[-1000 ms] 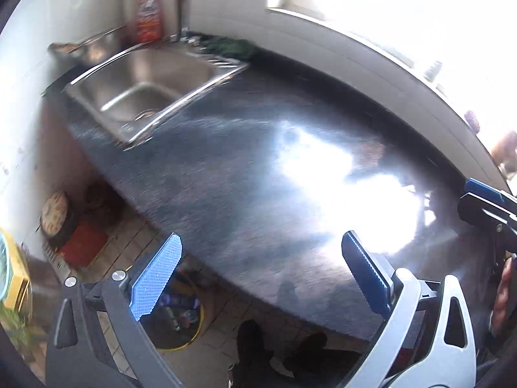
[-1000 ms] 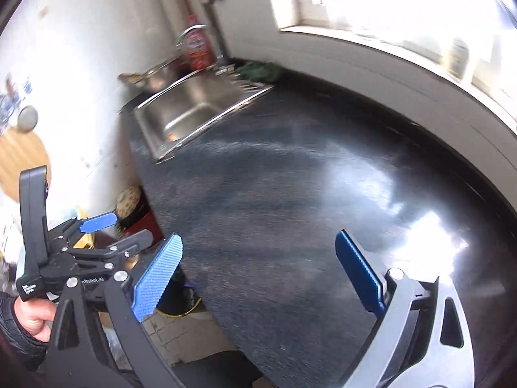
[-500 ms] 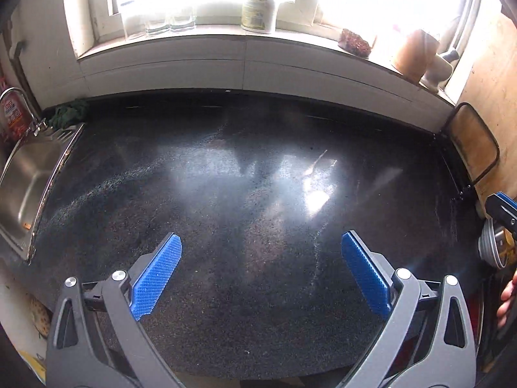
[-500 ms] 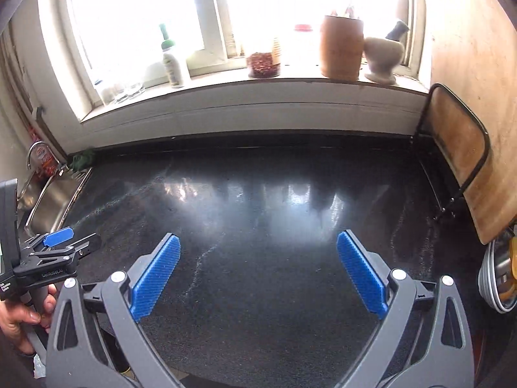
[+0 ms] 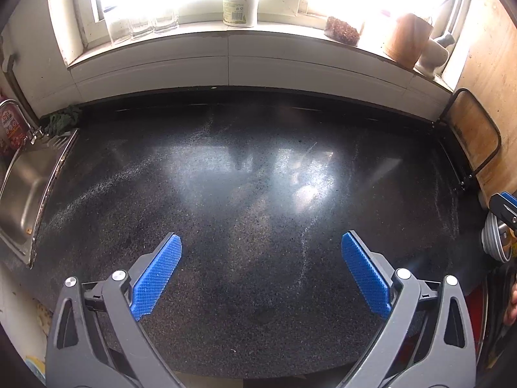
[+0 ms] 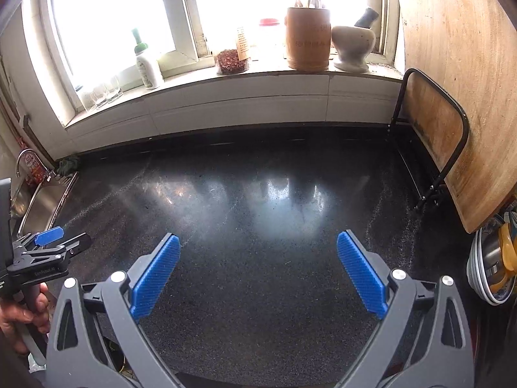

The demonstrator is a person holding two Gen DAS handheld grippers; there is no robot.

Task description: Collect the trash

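No trash visible on the dark speckled counter [image 5: 258, 291]; whether collecting is done or unstarted, cannot tell. Left gripper [image 5: 260, 274] and right gripper [image 6: 257, 273] both spread wide, holding nothing. Steel sink [image 5: 22, 194] at 9 o'clock, windowsill [image 6: 258, 74] with bottle [image 5: 239, 3] at 12, stacked bowls [image 6: 491, 265] at 3.

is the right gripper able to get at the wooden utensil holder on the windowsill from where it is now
Probably yes. The right gripper is open and empty, and only bare counter lies between it and the wooden utensil holder. The mortar stands close beside the holder, so the grasp would be tight.
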